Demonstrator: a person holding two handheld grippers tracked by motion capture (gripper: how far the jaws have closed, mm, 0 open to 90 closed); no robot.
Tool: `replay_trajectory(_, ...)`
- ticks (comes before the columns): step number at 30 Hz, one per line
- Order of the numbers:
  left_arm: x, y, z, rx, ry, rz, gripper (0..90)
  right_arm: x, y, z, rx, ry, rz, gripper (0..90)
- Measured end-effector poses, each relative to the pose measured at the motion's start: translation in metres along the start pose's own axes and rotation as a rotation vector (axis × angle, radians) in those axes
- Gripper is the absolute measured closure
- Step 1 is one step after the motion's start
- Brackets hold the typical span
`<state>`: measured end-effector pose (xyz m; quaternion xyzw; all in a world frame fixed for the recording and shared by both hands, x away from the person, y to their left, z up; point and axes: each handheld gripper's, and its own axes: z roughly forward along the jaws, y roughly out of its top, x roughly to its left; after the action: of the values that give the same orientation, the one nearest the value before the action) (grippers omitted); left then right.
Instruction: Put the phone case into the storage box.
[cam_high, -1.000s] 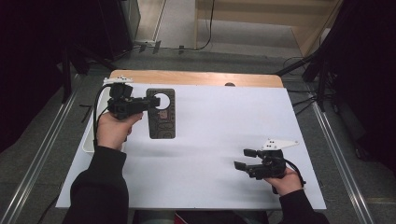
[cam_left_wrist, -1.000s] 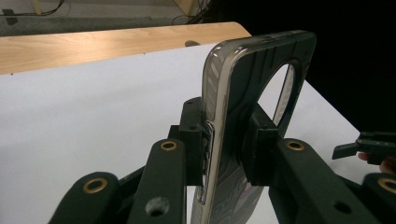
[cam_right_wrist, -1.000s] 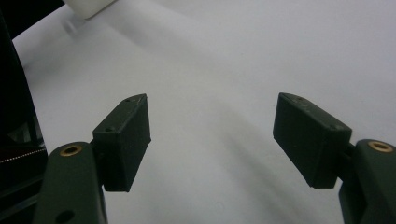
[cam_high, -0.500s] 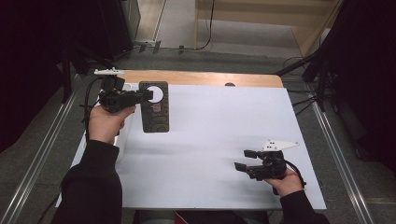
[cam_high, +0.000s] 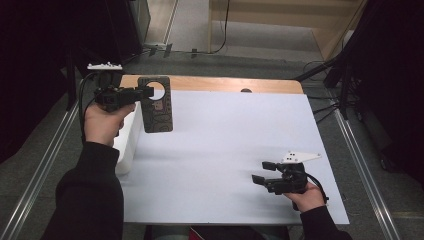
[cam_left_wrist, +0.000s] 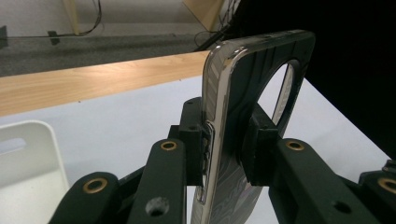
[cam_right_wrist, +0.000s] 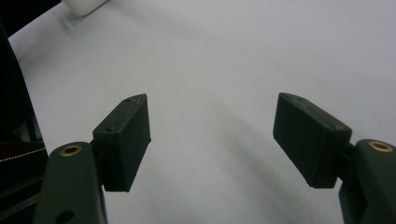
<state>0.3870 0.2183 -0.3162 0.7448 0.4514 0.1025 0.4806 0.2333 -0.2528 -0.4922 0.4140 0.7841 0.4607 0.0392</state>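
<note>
A dark patterned phone case (cam_high: 159, 111) with a round hole near its top hangs off the table at the far left. My left gripper (cam_high: 149, 92) is shut on its upper edge, and the case dangles below the jaws. In the left gripper view the case (cam_left_wrist: 233, 84) stands edge-on with a shiny metallic rim, and the left gripper (cam_left_wrist: 227, 142) pinches it from both sides. My right gripper (cam_high: 260, 172) rests low over the near right of the white table top (cam_high: 225, 135), pointing left. In the right gripper view the right gripper (cam_right_wrist: 212, 137) is open with nothing between its pads.
A white tray (cam_high: 128, 136) lies along the table's left edge, just below the raised case; its corner (cam_left_wrist: 28, 158) appears in the left gripper view. A wooden strip (cam_high: 225, 84) borders the far edge. Dark stands and cables surround the table.
My left gripper has lifted the phone case up and back toward the far left corner. The right gripper has stayed where it was, open.
</note>
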Motion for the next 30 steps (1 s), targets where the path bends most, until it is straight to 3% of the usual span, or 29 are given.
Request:
replay_trajectory(8,0.009,0.009,-0.011,-0.026,0.025,0.006,72.9,-0.001,-0.002,-0.003,-0.004,-0.008,0.008,26.3)
replay_trajectory(15,0.016,0.014,-0.02,-0.041,0.071,0.015,72.9,-0.002,-0.002,-0.003,0.001,-0.008,0.007,26.3)
replay_trajectory(27,0.034,0.012,-0.027,-0.057,0.146,0.009,72.9,-0.001,-0.001,0.0,0.004,-0.001,-0.002,26.3)
replay_trajectory(30,0.04,0.01,-0.03,-0.065,0.142,0.02,72.9,-0.001,0.0,0.001,0.007,0.0,-0.002,26.3)
